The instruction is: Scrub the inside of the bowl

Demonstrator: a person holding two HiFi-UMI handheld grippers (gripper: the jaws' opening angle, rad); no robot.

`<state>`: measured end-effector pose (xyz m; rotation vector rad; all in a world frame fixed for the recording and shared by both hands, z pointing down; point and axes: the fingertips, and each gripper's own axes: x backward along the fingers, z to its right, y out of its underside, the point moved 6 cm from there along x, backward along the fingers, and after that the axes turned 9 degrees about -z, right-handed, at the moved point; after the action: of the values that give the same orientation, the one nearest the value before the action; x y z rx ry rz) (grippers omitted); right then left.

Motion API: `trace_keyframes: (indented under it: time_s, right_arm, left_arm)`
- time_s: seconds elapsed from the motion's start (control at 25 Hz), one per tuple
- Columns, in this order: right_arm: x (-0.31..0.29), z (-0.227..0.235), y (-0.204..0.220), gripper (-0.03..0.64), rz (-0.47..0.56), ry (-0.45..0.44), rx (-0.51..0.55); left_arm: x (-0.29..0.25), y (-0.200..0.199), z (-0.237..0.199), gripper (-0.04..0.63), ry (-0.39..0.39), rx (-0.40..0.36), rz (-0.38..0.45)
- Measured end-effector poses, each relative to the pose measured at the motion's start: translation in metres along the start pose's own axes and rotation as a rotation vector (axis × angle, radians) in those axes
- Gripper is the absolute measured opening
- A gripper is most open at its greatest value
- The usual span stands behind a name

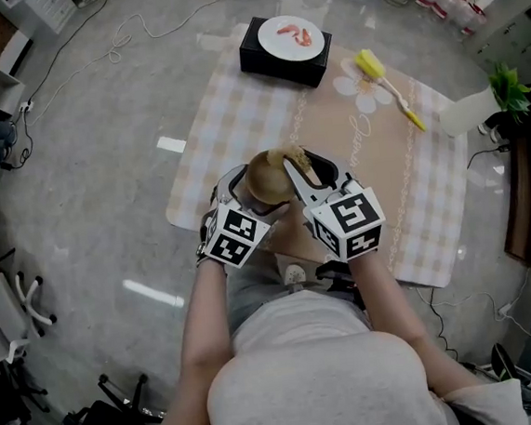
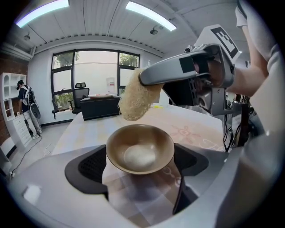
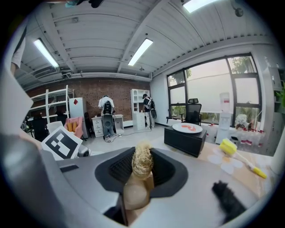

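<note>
Left claw [image 2: 141,167]: I see it grasping the bowl [image 2: 140,149], one jaw on each side of the bowl.
Bowl: brown and round, open side facing the left gripper view. It is held up over the near edge of the counter [image 1: 432,200], close to my body.
Right claw [image 3: 141,171]: clenched on the scrubber [image 3: 142,161], which sticks out past the jaws.
Scrubber: pale, rough and stringy. In the left gripper view it hangs just above the far rim of the bowl, with a small gap showing.
Inside of the bowl: smooth, with a pale shiny patch at the bottom.
Counter: covered by a checked cloth [image 1: 228,117].
Far side: a black box [image 1: 275,64] with a white plate [image 1: 292,38] on top.
Near it: a yellow brush [image 1: 385,76] lying on the cloth.
</note>
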<state>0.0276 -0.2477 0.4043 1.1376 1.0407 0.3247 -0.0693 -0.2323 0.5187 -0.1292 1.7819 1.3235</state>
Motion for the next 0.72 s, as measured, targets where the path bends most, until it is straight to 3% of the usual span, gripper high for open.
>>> trace_keyframes:
  time_s: [0.72]
  right_arm:
    - [-0.061, -0.018, 0.001, 0.098, -0.1, -0.158, 0.063]
  left_arm:
    - [0.001, -0.001, -0.002, 0.485, 0.031, 0.013, -0.036]
